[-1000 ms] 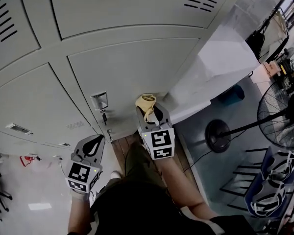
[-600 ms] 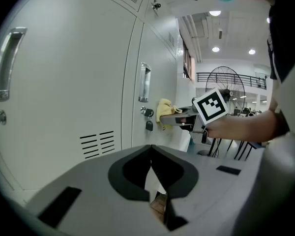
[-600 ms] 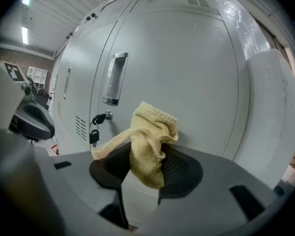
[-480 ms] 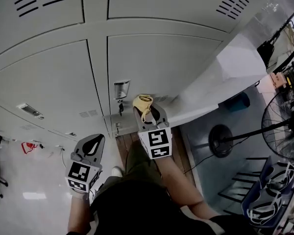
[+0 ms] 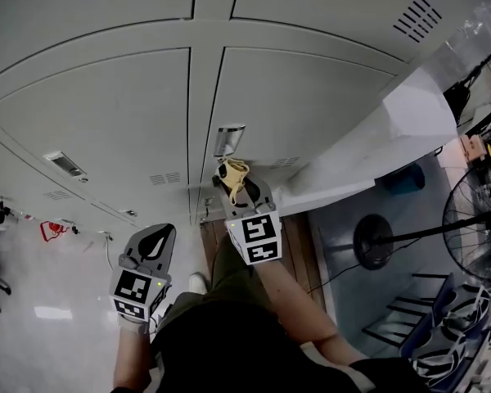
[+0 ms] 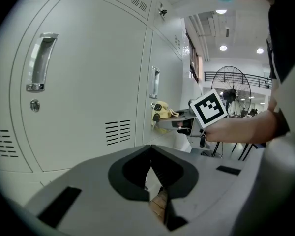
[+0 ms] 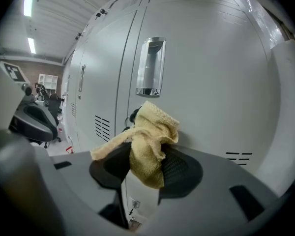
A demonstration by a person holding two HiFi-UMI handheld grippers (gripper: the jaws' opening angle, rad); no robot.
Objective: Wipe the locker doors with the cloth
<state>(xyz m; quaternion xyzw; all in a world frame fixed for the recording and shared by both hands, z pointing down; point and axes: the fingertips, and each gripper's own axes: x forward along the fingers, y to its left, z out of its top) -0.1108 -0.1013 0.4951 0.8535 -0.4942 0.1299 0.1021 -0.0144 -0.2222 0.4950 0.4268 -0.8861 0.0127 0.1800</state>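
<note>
Right claw (image 5: pixel 231 183) shifted under handle (image 5: pixel 227 140), pinching yellow cloth (image 5: pixel 234 172), left claw (image 5: pixel 154 241) closed

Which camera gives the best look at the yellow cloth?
The right gripper view: the crumpled yellow cloth sits large at centre, clamped between the fingers. The head view shows it small; the left gripper view, tiny and side-on.

Even, bright indoor light from ceiling lamps (image 6: pixel 222 47); strong fisheye bending, dark vignetted corners, sharp focus.

Fan (image 5: pixel 479 228) cut by right edge, key (image 7: pixel 133 115) behind cloth (image 7: pixel 147 141)
</note>
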